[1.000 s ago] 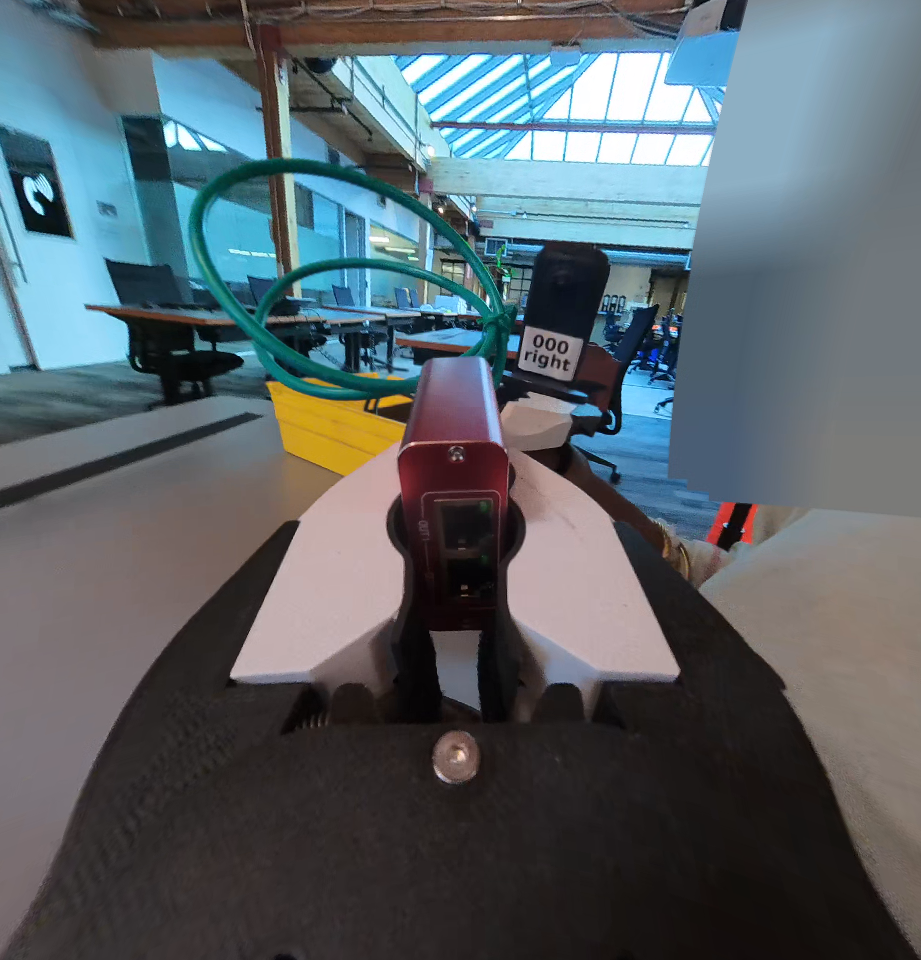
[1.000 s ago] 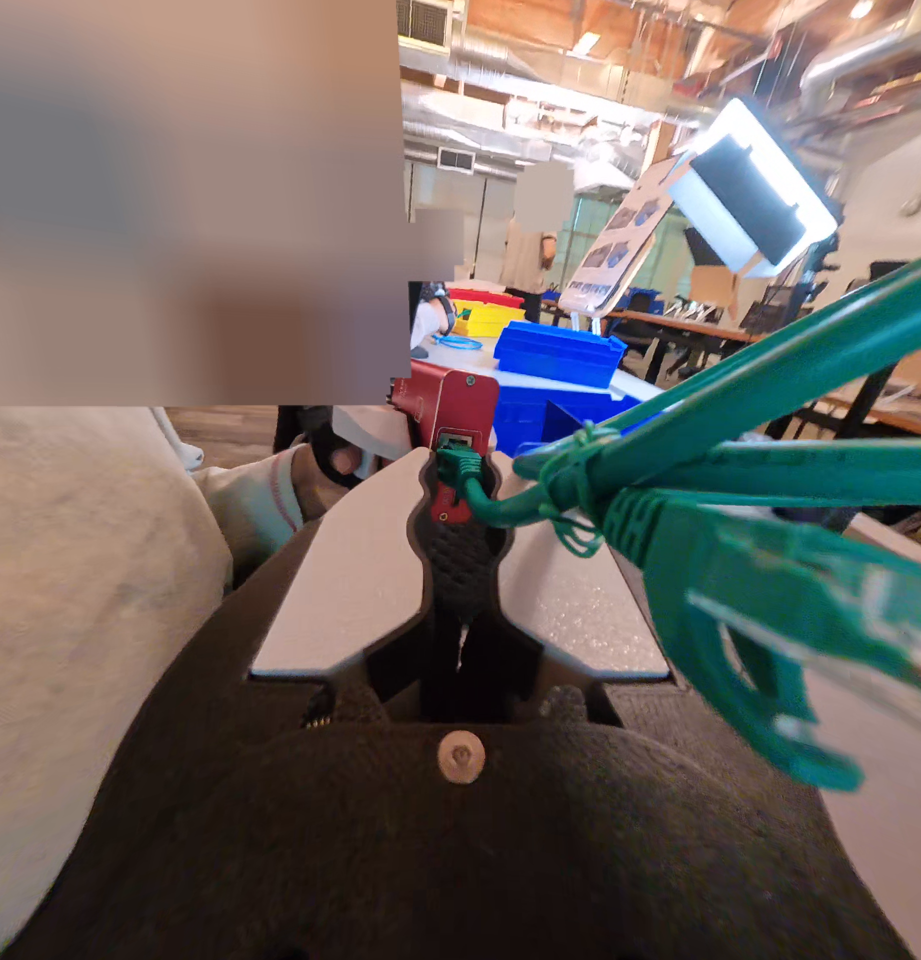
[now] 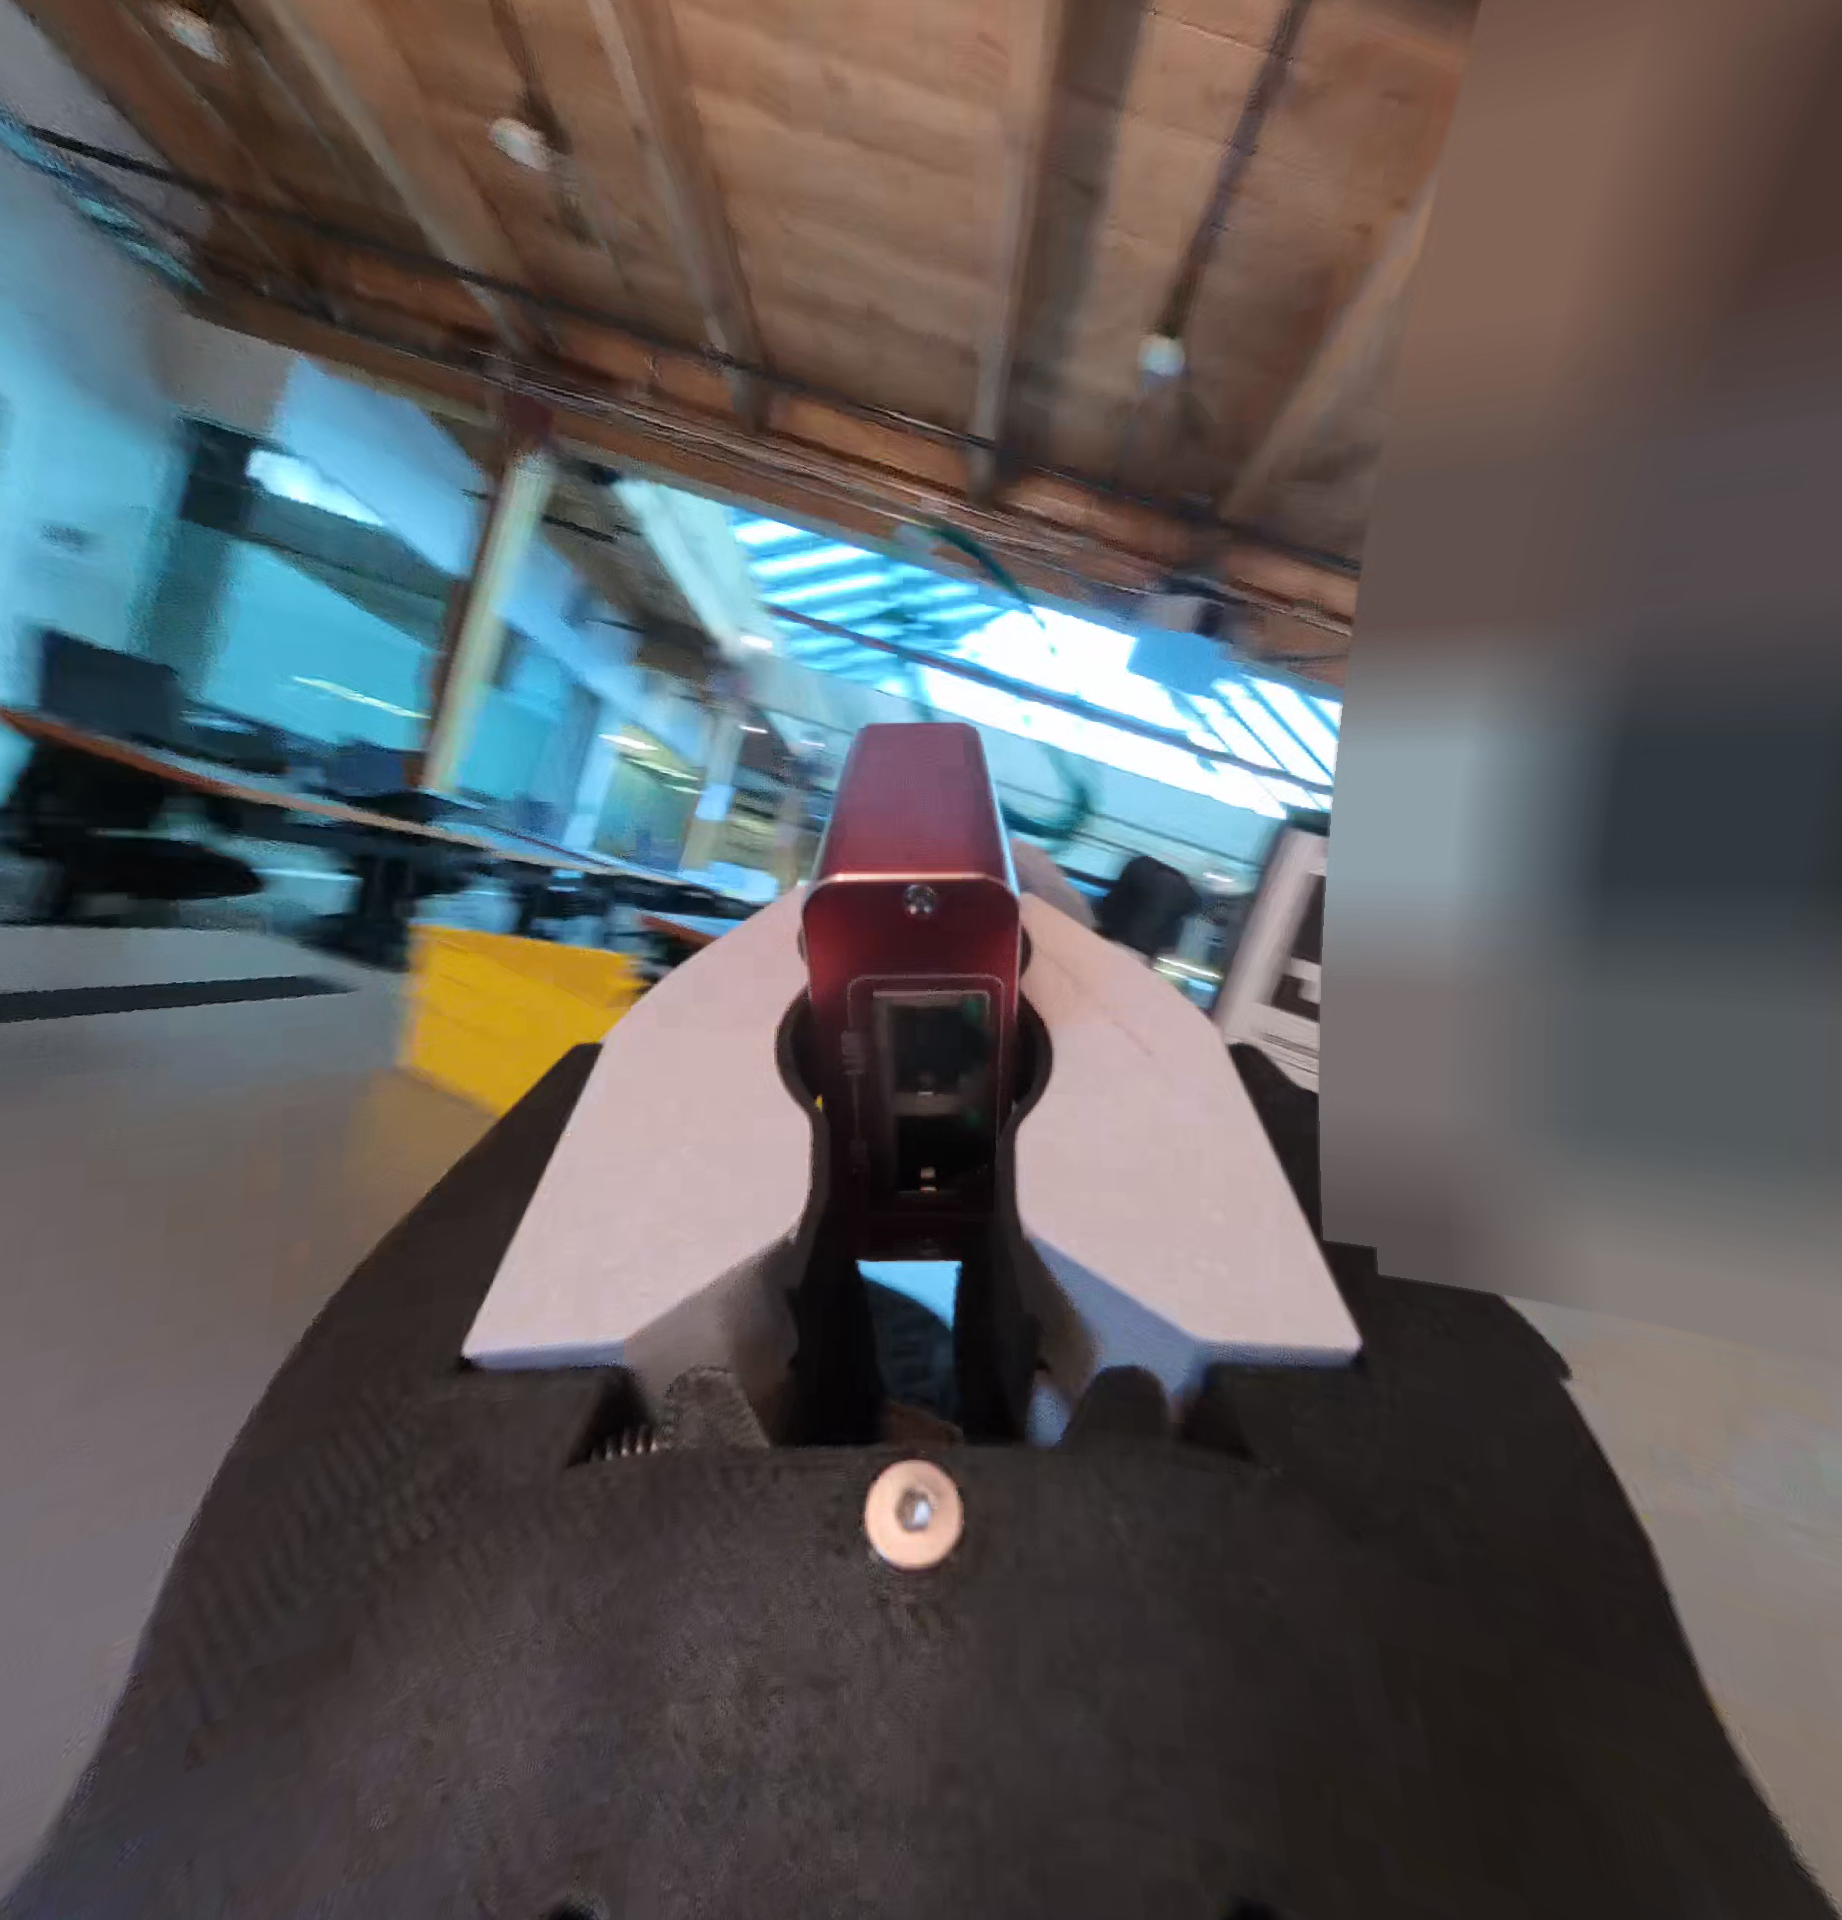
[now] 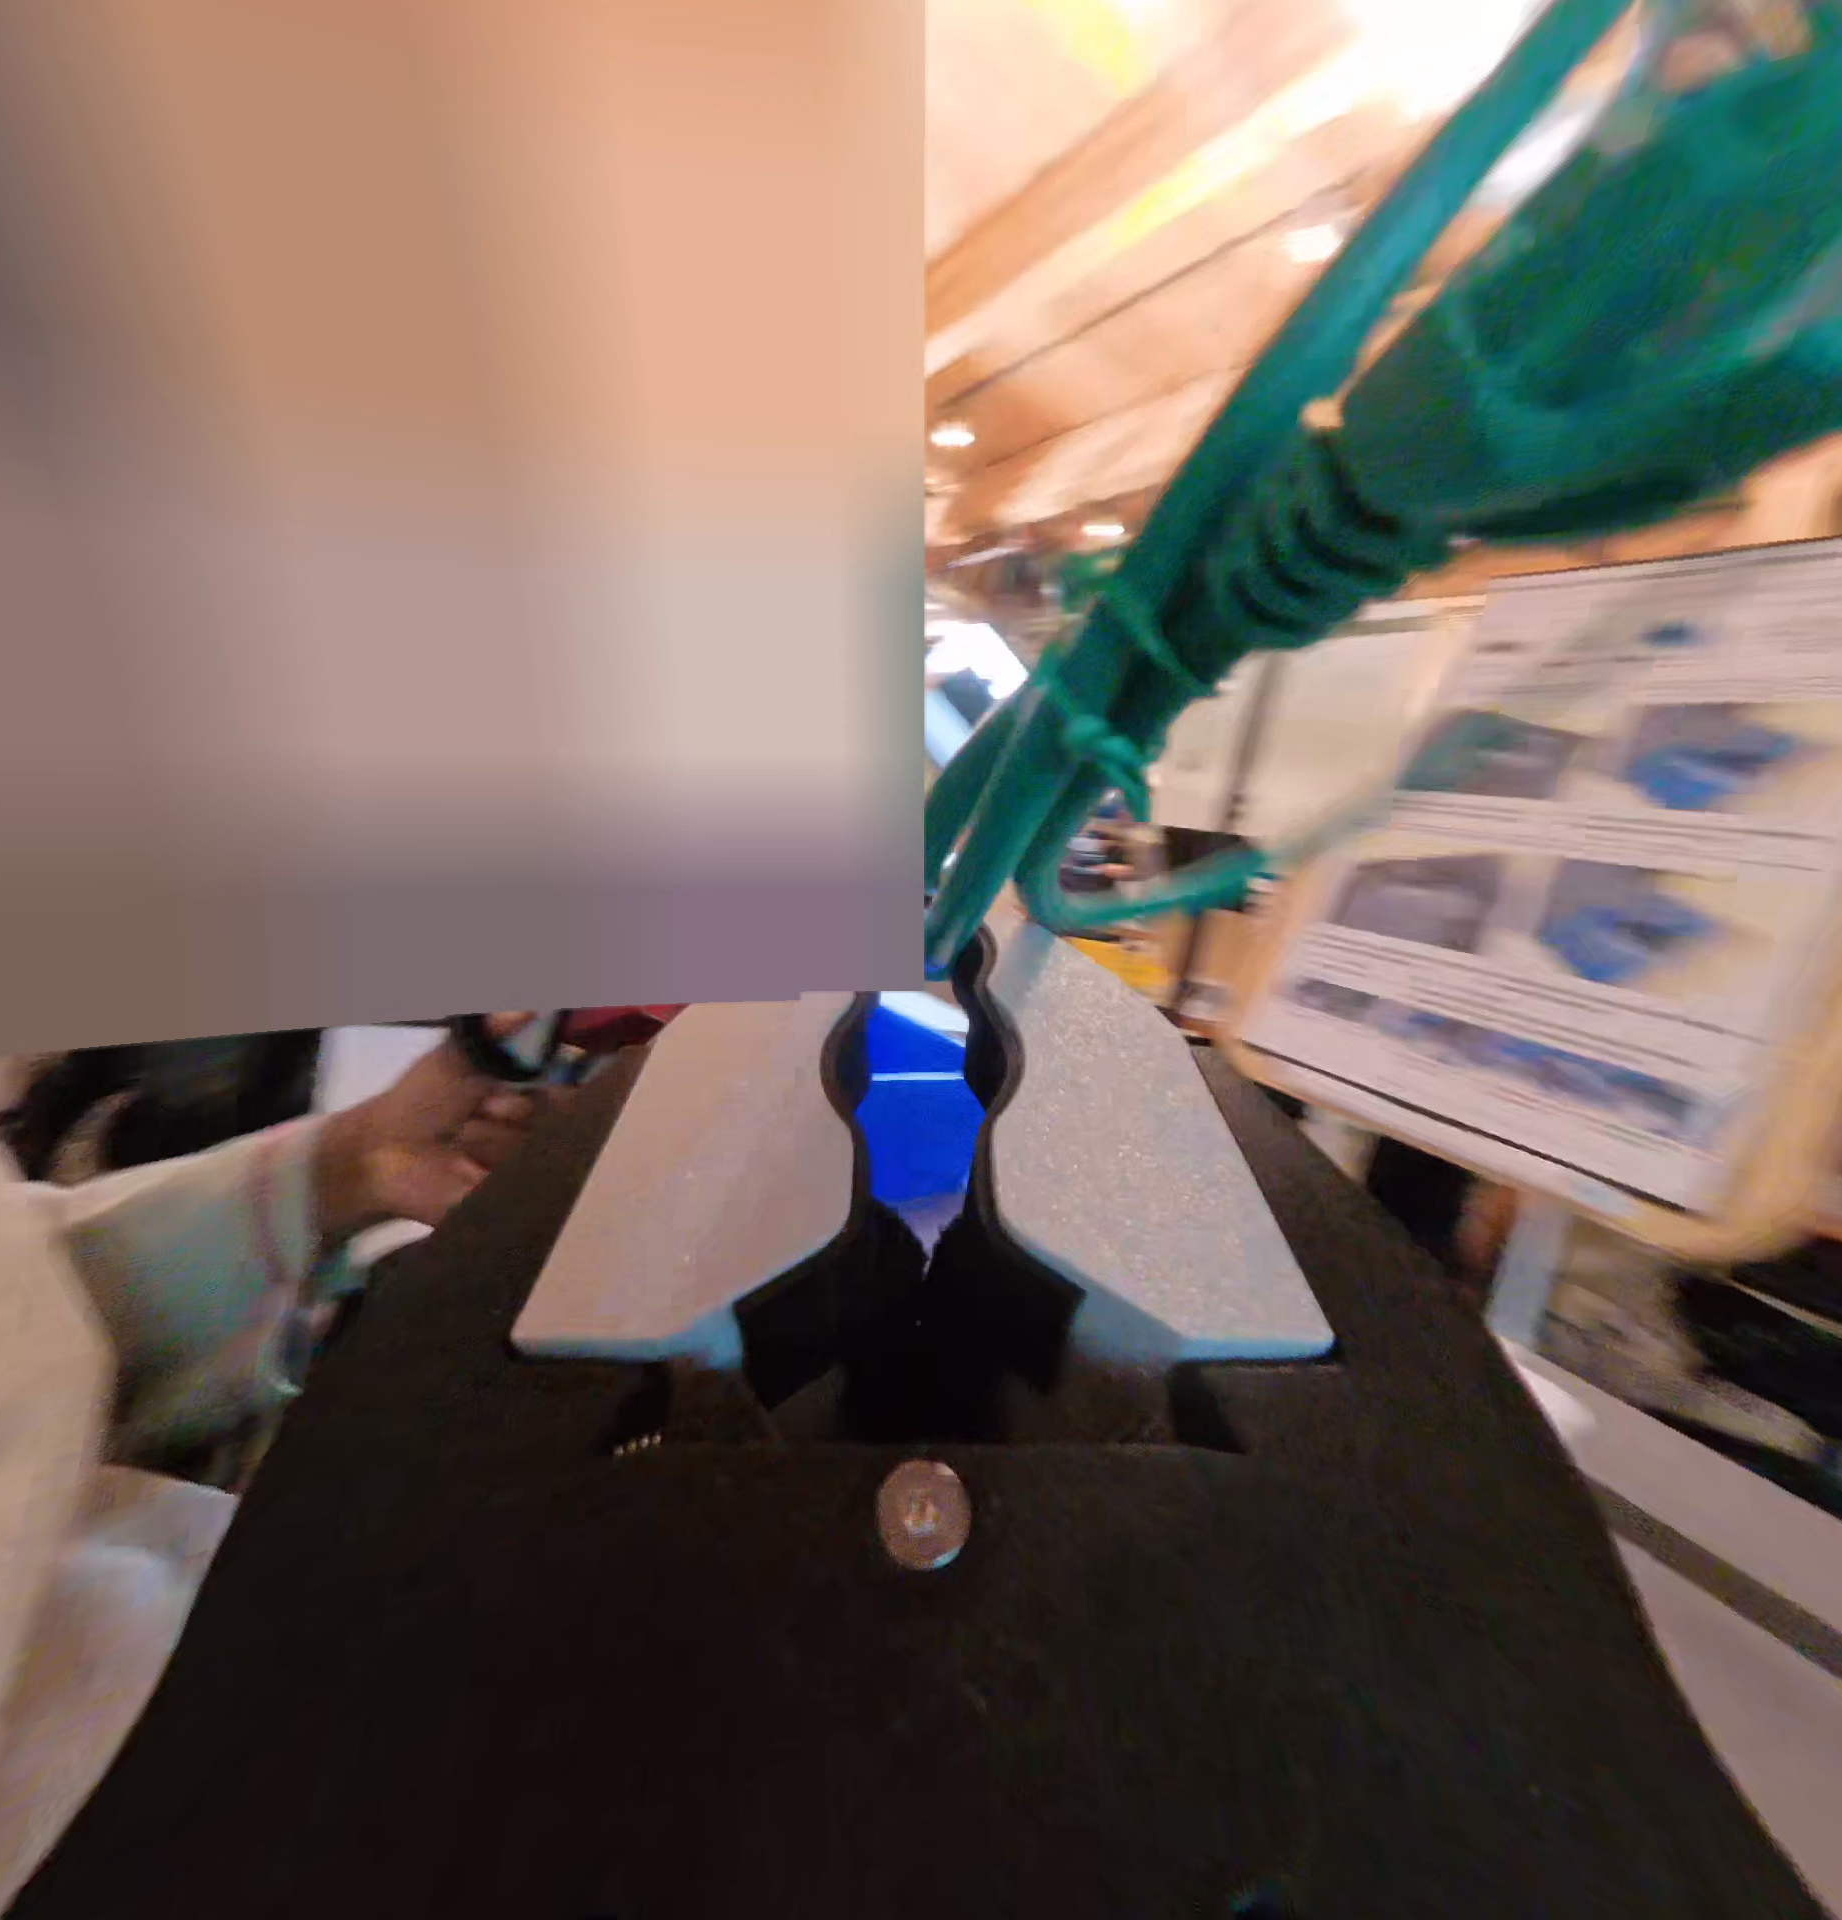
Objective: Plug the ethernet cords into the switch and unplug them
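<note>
My left gripper [image 3: 912, 920] is shut on the red switch [image 3: 912, 831] and holds it tilted up above the table. The switch's two ports [image 3: 932, 1081] face the camera and are empty. My right gripper [image 4: 922, 977] holds the green ethernet cord [image 4: 1260, 582] at its fingertips; the held end is partly hidden by a blur patch. The tied cord bundle and its free plug [image 4: 1675, 343] hang close to the camera at the upper right. A bit of the switch [image 4: 616, 1023] and the hand [image 4: 418, 1132] on the left gripper show at the left. A blurred piece of cord [image 3: 1068, 800] shows behind the switch.
A yellow bin [image 3: 501, 1008] stands on the grey table [image 3: 169, 1195] behind the left gripper. A blue bin [image 4: 917, 1122] shows between the right fingers. A poster board [image 4: 1582, 862] stands at the right. Desks and chairs fill the room behind.
The green plug has come out of the switch. The right gripper has pulled away to the right with the cord. Both views have swung upward and are blurred by motion.
</note>
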The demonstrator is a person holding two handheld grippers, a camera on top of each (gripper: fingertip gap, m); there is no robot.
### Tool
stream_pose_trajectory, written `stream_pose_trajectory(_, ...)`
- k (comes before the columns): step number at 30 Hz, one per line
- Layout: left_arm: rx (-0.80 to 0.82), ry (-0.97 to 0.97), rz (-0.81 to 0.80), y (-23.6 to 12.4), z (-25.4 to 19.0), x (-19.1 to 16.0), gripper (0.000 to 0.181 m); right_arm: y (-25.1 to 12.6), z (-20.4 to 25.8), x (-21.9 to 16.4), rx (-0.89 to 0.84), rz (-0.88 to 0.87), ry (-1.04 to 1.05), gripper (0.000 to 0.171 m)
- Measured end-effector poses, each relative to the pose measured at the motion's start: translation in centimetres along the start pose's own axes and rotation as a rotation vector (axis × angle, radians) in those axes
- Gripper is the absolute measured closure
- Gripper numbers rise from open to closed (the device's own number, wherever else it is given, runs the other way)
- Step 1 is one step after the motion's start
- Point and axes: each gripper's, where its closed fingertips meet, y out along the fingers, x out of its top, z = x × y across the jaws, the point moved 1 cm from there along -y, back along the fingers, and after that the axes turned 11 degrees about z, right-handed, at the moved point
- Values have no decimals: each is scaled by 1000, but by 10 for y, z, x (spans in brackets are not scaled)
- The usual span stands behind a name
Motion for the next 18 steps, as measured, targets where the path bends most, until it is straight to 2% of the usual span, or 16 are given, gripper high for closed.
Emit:
stream_pose_trajectory(1, 94, 28, 7, -15, 16, 4, 152, -20, -23, -5, -94, 53, -15, 158)
stream_pose_trajectory(4, 201, 142, 61, -31, 19, 14, 152, -61, -62, -19, -280, 236, -48, 158)
stream_pose_trajectory(7, 230, 238, 62, -27, 6, 24, 152, -85, -77, -28, -358, 341, -1, 158)
stream_pose_trajectory(11, 231, 299, 80, -18, -6, 23, 152, -122, -96, -56, -485, 608, 55, 157)
stream_pose_trajectory(15, 256, 341, 103, -13, -8, 21, 152, -155, -105, -94, -527, 964, 117, 157)
stream_pose_trajectory(18, 243, 329, 99, -11, -9, 21, 152, -155, -102, -111, -425, 1096, 168, 156)
